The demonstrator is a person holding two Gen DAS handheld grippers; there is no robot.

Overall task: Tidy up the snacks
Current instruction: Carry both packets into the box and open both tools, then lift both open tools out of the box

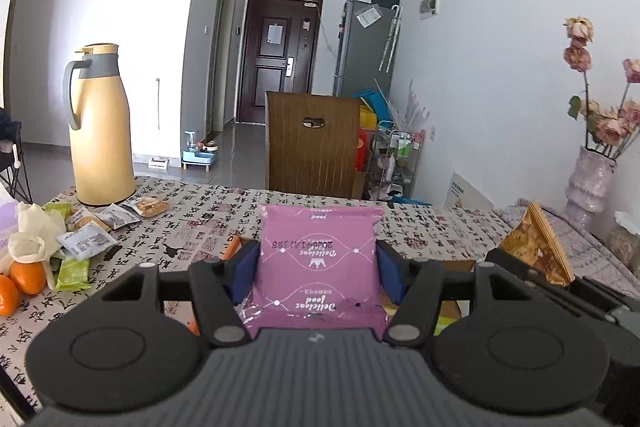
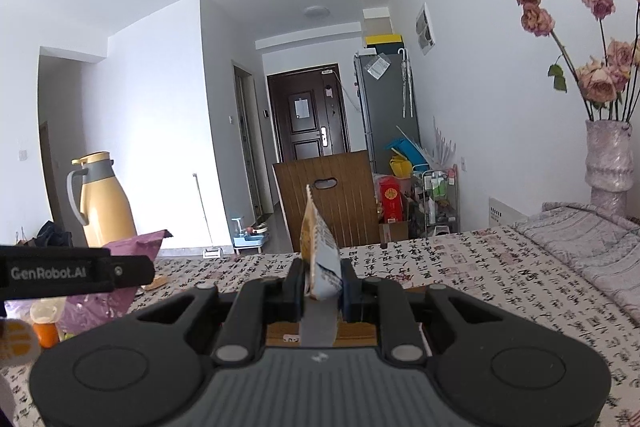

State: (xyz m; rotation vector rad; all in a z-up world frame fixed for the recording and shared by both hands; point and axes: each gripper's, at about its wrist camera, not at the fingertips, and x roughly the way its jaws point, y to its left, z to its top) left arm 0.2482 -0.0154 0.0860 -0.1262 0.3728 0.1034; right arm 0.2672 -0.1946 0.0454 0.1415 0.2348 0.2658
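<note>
While each claw grips a packet, left claw [image 1: 318,267] clamps the pink packet [image 1: 318,255] flat, right claw [image 2: 320,283] pinches the yellow packet [image 2: 320,255] upright, above a cardboard box [image 2: 356,333].

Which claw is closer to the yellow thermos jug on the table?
Left. The left claw, holding the pink snack packet, sits on the same side as the yellow thermos jug. The right claw, gripping the orange-and-white packet, is farther away, beyond the left claw.

Bright, even daylight fills both sharp views, with strong fisheye bending and dark corners.
</note>
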